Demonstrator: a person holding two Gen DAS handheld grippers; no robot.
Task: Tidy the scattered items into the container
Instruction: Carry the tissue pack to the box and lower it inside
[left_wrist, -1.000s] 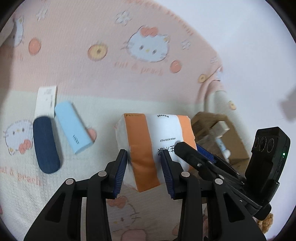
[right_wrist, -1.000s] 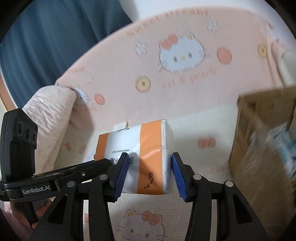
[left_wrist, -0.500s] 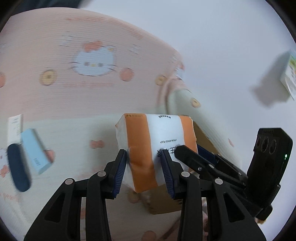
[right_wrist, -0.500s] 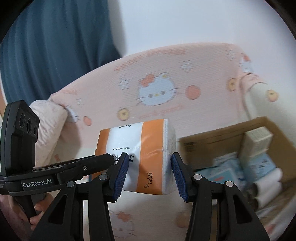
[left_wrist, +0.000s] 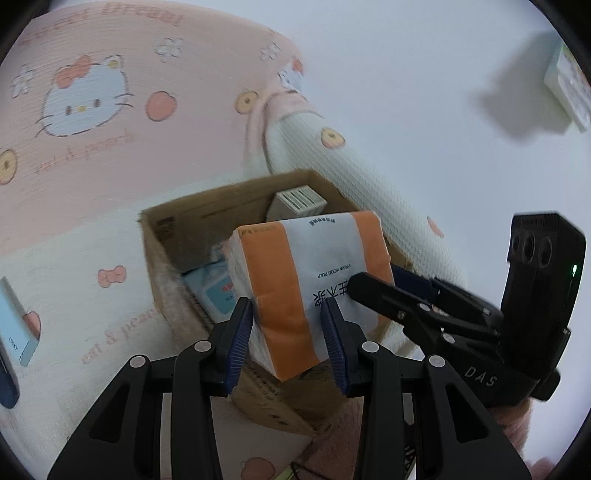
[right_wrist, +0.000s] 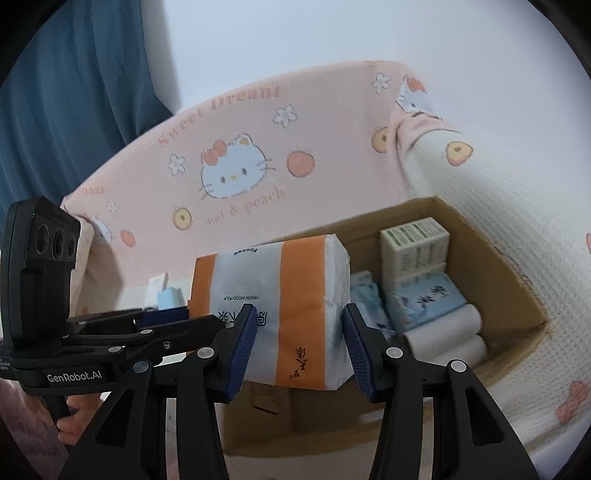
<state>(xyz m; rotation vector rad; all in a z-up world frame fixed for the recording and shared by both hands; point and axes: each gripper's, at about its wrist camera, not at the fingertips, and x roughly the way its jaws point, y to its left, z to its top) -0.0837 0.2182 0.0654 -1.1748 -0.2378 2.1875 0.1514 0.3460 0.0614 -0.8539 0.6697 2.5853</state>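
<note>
The left gripper (left_wrist: 286, 330) has its blue fingers (left_wrist: 236, 343) about half-spread and pressed on one end of the orange-and-white tissue pack (left_wrist: 306, 280); the right gripper (right_wrist: 297, 345) pinches the other end the same way, its fingers (right_wrist: 242, 343) against the wrapper. So the pack hangs between the two, clear of the bed, with its long axis running from one gripper to the other and roughly level, its printed face upward. It sits above the near wall of the cardboard box (right_wrist: 491, 254), which stands at the far corner of the bed against the rolled blanket (right_wrist: 517, 206). Inside already lie a white carton (right_wrist: 413, 243), a pale blue tissue pack (right_wrist: 424, 302) and two white rolls (right_wrist: 443, 332), so much of the tidying looks done. Lowering and releasing this pack remains, and out on the bedspread (left_wrist: 74, 295) a light blue case (left_wrist: 16, 325) and a dark blue one (left_wrist: 5, 384) wait uncollected.
</note>
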